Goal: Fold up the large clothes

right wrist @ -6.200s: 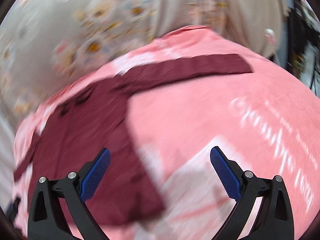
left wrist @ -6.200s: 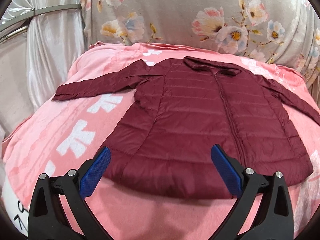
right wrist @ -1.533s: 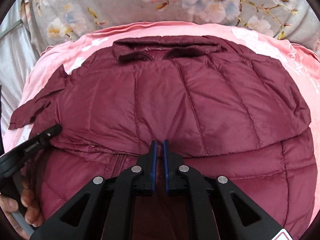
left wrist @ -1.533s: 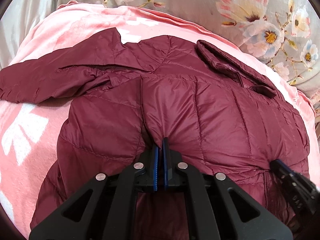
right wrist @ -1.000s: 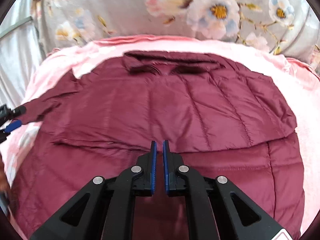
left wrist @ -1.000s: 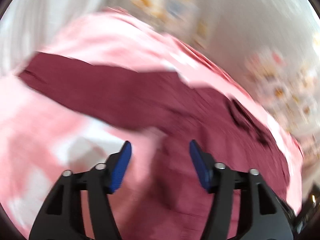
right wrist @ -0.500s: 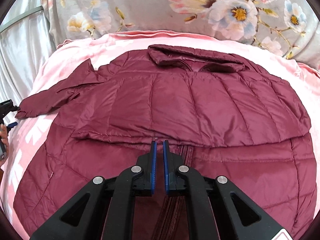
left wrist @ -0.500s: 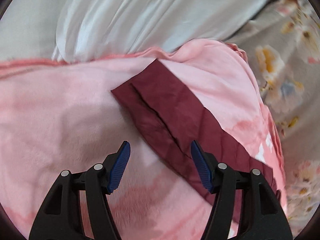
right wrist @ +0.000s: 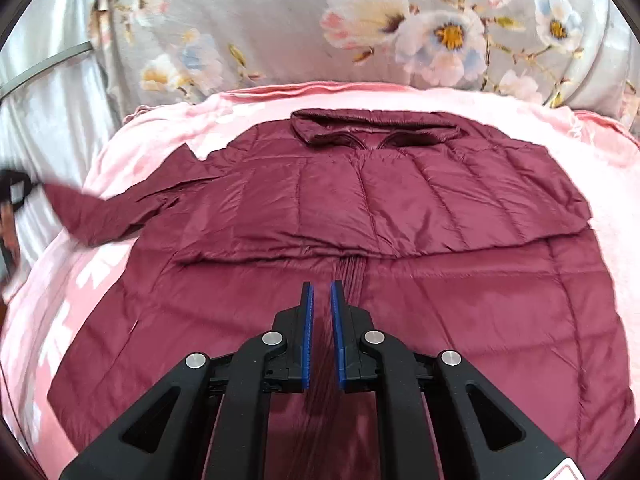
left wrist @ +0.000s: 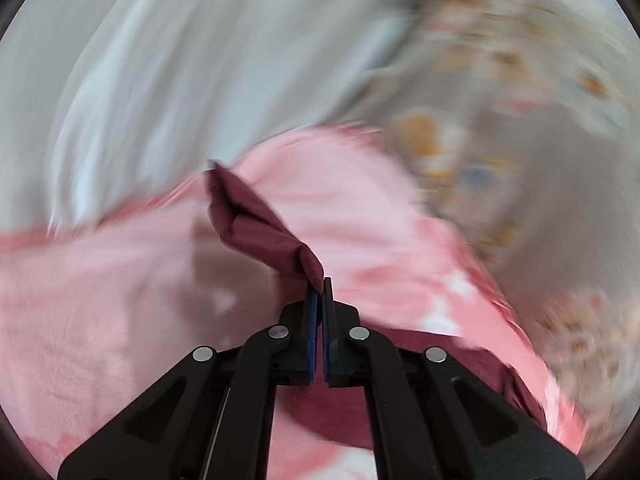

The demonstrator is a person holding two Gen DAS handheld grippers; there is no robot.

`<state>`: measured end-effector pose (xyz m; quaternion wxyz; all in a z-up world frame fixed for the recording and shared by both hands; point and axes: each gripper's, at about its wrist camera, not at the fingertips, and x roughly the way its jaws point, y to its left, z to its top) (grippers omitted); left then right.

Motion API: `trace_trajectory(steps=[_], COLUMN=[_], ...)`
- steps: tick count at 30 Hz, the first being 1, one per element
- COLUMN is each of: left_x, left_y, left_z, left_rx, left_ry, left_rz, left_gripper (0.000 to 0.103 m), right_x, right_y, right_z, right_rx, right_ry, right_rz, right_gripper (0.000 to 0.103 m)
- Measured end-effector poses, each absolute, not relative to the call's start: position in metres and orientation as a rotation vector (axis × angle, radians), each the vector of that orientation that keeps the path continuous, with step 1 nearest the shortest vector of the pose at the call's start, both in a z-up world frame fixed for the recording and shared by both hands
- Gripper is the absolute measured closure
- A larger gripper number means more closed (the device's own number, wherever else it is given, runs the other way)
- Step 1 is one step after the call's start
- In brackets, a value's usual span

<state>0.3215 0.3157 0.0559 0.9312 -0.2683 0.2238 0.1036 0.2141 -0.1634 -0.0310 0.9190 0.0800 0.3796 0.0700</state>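
A maroon quilted jacket (right wrist: 400, 240) lies on a pink blanket (right wrist: 96, 272), collar far, with its upper part folded down over the body. My left gripper (left wrist: 320, 286) is shut on the left sleeve (left wrist: 260, 224) near its cuff and lifts it off the blanket; the view is blurred. In the right wrist view that sleeve (right wrist: 96, 216) is raised at the far left, with the left gripper (right wrist: 12, 192) dark at the edge. My right gripper (right wrist: 321, 288) hovers over the jacket's zipper with its jaws slightly apart and nothing between them.
A grey floral curtain (right wrist: 360, 28) hangs behind the bed. A white satin curtain (left wrist: 180, 80) hangs at the left beyond the blanket's edge. The blanket (left wrist: 80, 300) extends left of the jacket.
My left gripper has shut on the sleeve and raised it off the blanket. My right gripper has opened a small gap and stays over the jacket.
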Motion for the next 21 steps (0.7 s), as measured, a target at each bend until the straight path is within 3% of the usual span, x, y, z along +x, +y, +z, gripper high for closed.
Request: trace_trajectory(steps=[4, 9, 13, 21], left_x=[0.310, 0.300, 0.303, 0.325], left_y=[0.198, 0.059, -0.045, -0.151], left_z=[0.127, 0.150, 0.122, 0.016], left_rx=[-0.362, -0.222, -0.145, -0.085], left_ry=[0.380, 0.405, 0.491, 0.747], left_rz=[-0.011, -0.255, -0.376, -0.413], left_gripper=[0.103, 0.103, 0.103, 0.102], right_x=[0.176, 0.143, 0.126, 0.113], right_y=[-0.171, -0.190, -0.212, -0.256], right_z=[-0.023, -0.023, -0.023, -0.037], right_rx=[0.144, 0.128, 0.114, 0.170], right_ry=[0.754, 0.748, 0.754, 0.780], right_rz=[0.147, 0.118, 0.082, 0.035], right_gripper=[0.093, 0.092, 0.092, 0.092])
